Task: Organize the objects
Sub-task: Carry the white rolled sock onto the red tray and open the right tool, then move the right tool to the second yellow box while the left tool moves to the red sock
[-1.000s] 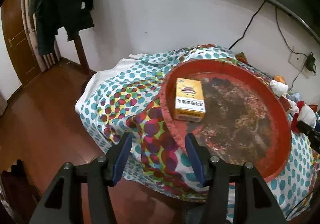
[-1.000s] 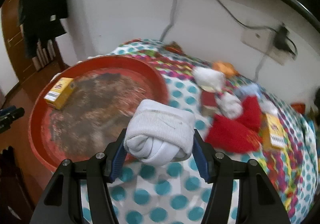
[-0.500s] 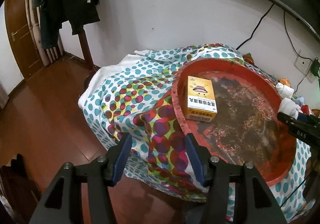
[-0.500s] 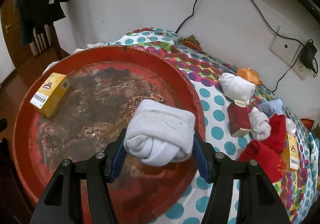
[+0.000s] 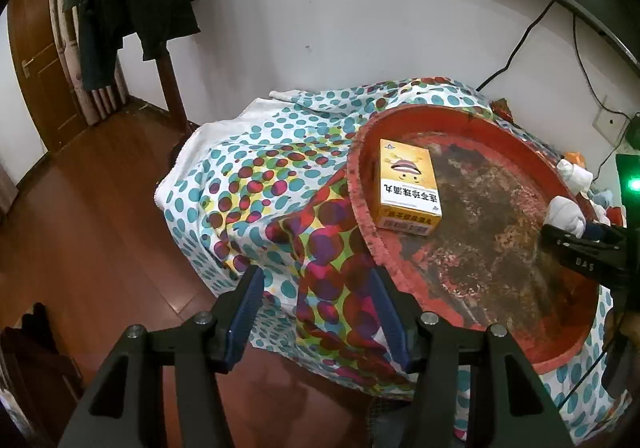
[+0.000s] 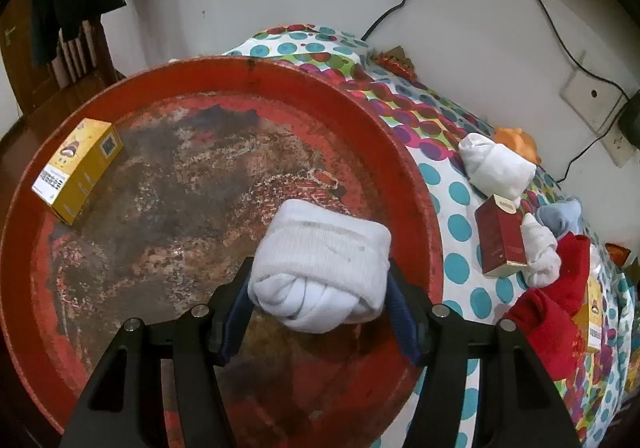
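Note:
A large round red tray (image 6: 256, 66) with a worn, dark bottom lies on the dotted cloth. My right gripper (image 6: 320, 288) is shut on a rolled white sock (image 6: 324, 260) and holds it just above the tray's right half. In the left wrist view the same white sock (image 5: 566, 214) shows at the tray's far rim. A yellow box (image 6: 78, 168) lies inside the tray at its left edge. My left gripper (image 5: 316, 312) stands open and empty over the cloth, just outside the tray rim (image 5: 354, 184) and in front of the yellow box (image 5: 408, 188).
Right of the tray lie another white sock roll (image 6: 496, 164), a dark red box (image 6: 500, 244), a small white sock (image 6: 540, 252), red socks (image 6: 552, 320), a pale blue sock (image 6: 560, 216) and a second yellow box (image 6: 592, 320). The cloth-covered table drops to a wooden floor (image 5: 80, 228).
My right gripper carried the white sock leftward and down, from over the cloth beside the tray to over the tray's bottom. It has come into the left wrist view. The left gripper barely moved.

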Available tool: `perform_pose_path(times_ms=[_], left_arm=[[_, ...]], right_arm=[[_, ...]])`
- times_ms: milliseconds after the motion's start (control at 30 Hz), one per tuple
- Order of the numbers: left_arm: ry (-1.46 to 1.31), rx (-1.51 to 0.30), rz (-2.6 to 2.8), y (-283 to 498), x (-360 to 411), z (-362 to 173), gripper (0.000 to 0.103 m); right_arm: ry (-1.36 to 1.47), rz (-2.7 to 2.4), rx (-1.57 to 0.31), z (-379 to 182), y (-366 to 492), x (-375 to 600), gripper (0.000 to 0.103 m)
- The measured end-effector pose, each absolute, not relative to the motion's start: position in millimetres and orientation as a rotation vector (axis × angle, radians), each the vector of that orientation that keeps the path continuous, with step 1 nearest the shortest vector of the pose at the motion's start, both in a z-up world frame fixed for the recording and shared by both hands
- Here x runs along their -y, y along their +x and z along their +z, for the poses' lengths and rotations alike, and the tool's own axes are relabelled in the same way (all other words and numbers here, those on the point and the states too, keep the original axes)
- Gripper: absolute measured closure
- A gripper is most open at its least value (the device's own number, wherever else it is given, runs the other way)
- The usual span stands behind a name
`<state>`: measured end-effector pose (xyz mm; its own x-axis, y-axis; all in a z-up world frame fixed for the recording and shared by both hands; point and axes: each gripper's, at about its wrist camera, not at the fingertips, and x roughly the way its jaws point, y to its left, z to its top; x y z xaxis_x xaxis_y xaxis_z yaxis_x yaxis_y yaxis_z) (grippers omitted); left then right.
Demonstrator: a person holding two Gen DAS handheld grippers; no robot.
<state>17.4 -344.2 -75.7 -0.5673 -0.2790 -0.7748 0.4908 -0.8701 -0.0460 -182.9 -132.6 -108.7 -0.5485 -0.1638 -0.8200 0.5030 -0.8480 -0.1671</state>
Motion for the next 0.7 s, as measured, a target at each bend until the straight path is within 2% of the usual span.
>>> perform_pose_path(times_ms=[67, 100, 167, 233, 433, 533, 700], left_arm=[[1.135, -0.351, -2.422, 17, 343, -76, 0.046], [1.136, -0.352, -2.423, 17, 343, -76, 0.046], [1.136, -0.354, -2.423, 17, 343, -76, 0.046], [1.141, -0.364, -2.429, 16, 343, -77, 0.046], [1.128, -0.388, -2.446, 18, 344, -75, 0.046], [1.105, -0.355, -2.441, 19, 343, -74, 0.046], [1.121, -0.36, -2.453, 19, 341, -74, 0.046]], right_arm=[[1.207, -2.405, -0.546, -107, -182, 133, 0.04], [1.197, -2.404, -0.54, -106, -181, 133, 0.034], [1.141, -2.419, -0.527, -98, -175, 131, 0.029], [1.115, -2.431, -0.52, -91, -170, 129, 0.019], [1.061, -2.457, -0.42, -69, -152, 109, 0.017], [1.015, -2.495, -0.316, -58, -136, 78, 0.013], [0.984, -2.583, -0.213, -41, -129, 22, 0.012]])
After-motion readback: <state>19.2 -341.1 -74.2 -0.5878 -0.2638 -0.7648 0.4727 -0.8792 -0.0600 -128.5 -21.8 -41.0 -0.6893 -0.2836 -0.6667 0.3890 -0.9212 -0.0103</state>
